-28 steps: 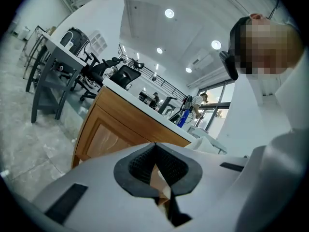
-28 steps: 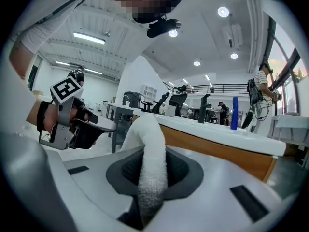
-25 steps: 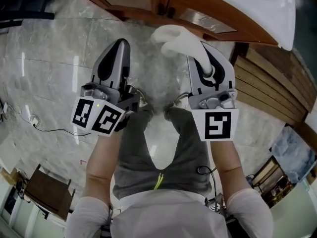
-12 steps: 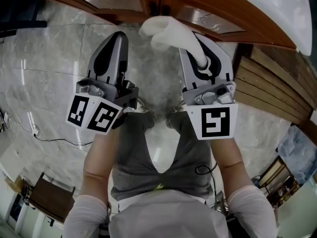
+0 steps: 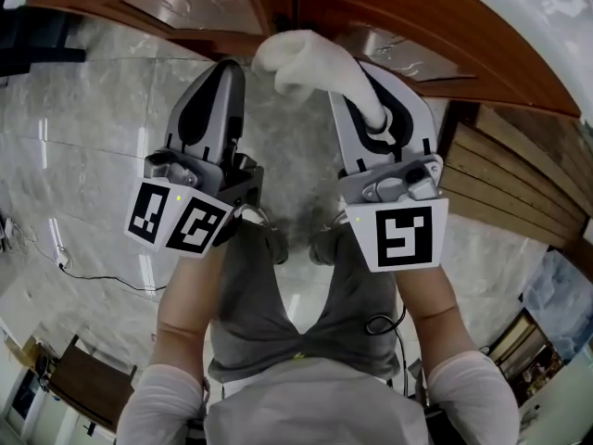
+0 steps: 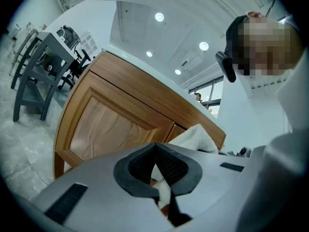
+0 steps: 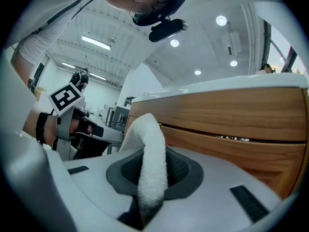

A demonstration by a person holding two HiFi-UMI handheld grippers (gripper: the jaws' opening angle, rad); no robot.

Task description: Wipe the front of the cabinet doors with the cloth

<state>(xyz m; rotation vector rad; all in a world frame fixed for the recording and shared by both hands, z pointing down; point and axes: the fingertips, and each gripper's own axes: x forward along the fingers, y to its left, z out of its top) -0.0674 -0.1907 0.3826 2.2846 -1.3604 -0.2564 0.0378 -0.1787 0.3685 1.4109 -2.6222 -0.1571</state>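
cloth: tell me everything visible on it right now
The cloth is white, thick and nubby like terry, bunched into a soft roll. The right gripper is shut on its lower part; in the right gripper view it rises from between the jaws and arches over leftward. Its free end bulges past the gripper tips, close to the wooden cabinet doors; contact cannot be told. The left gripper sits beside it, shut, apparently not holding it.

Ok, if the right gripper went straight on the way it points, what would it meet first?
Probably the cabinet door; the cloth clamped in the right gripper would touch it before the jaws. Depth is unclear.
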